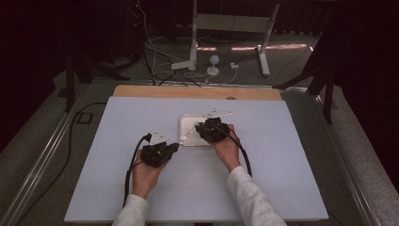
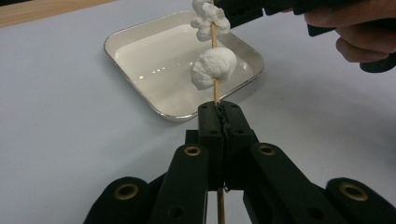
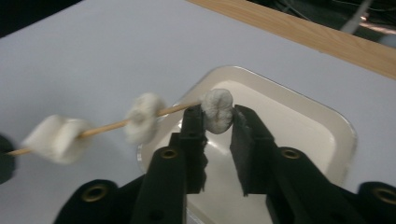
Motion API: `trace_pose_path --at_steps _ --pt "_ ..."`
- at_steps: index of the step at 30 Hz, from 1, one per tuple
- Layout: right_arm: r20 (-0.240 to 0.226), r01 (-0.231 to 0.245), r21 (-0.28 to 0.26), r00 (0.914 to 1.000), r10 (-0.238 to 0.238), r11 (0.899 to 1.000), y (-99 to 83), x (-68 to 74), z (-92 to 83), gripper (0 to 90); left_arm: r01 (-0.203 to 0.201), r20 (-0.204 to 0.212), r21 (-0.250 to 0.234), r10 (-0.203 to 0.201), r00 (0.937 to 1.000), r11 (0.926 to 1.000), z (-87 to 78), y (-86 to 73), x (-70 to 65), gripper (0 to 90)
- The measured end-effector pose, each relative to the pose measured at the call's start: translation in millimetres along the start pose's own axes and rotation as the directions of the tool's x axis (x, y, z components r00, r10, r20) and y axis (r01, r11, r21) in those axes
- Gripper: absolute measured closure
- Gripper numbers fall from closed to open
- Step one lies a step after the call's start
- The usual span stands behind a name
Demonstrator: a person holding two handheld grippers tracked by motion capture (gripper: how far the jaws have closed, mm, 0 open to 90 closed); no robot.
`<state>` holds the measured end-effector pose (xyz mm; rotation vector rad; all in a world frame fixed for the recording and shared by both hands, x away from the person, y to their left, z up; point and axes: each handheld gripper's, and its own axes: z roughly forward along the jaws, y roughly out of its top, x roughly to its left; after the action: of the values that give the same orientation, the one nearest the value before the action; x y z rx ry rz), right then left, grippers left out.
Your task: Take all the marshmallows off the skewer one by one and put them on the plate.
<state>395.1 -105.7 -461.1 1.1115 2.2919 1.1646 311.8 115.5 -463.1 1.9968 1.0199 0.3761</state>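
- My left gripper has its jaws clamped tight on a thin wooden skewer, which runs forward from the jaws out over the shallow white square tray on the pale blue table.
- My right gripper has its jaws narrowed around a soft white marshmallow at the far tip of the skewer, above the tray; the pads look to be pressing its sides.
- In the right gripper view I count two more marshmallows on the stick: a middle marshmallow and a back marshmallow nearer my left gripper, both blurred.
- I judge the step in hand to be working the tip marshmallow along the skewer; whether it goes on or comes off I cannot tell.
- Next I need the left gripper to hold the stick rigid while the right moves straight along its axis, with a light squeeze so the soft piece neither tears nor bends the stick.
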Motion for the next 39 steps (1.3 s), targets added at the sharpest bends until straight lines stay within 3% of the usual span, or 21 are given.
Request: trace_pose_path --at_steps 4,7,11,14,17,23,29,39 --pt "0.025 -0.025 0.036 0.9994 0.024 0.999 -2.0 -6.8 4.3 76.2 0.012 -0.002 -0.001 -0.012 0.9999 0.9999 -0.7 -2.1 2.2 89.8" --pt "0.015 -0.047 0.042 0.9988 0.046 0.998 -3.1 -10.9 3.9 63.5 0.016 -0.007 -0.002 -0.016 0.9998 0.9999 -1.3 -3.0 3.9 89.7" --pt "-0.014 -0.021 0.045 0.9997 0.022 0.999 -1.8 -10.4 0.4 53.0 0.020 -0.012 -0.003 -0.020 0.9997 0.9998 -1.1 -3.6 4.5 89.7" --pt "-0.059 -0.052 0.023 0.9968 0.053 0.998 -0.4 -10.3 -5.2 45.4 0.018 -0.014 -0.006 -0.018 0.9998 0.9998 -1.9 -3.8 4.3 89.7" --pt "-0.078 -0.049 0.010 0.9957 0.050 0.999 1.4 -6.6 -11.2 41.5 0.019 -0.015 -0.012 -0.020 0.9997 0.9997 -3.1 -4.0 4.4 89.7" --pt "-0.100 0.002 -0.029 0.9950 -0.005 1.000 6.2 3.3 -25.2 41.4 0.022 -0.015 -0.024 -0.023 0.9996 0.9995 -7.0 -4.0 4.9 89.7" --pt "-0.099 0.020 -0.064 0.9948 -0.026 0.998 9.2 10.3 -35.4 41.2 0.021 -0.012 -0.037 -0.022 0.9997 0.9991 -11.3 -3.5 4.3 89.7" --pt "-0.089 0.088 -0.096 0.9914 -0.096 0.992 9.4 24.6 -38.4 44.8 0.029 0.000 -0.056 -0.029 0.9996 0.9980 -17.2 -2.7 3.7 89.6"
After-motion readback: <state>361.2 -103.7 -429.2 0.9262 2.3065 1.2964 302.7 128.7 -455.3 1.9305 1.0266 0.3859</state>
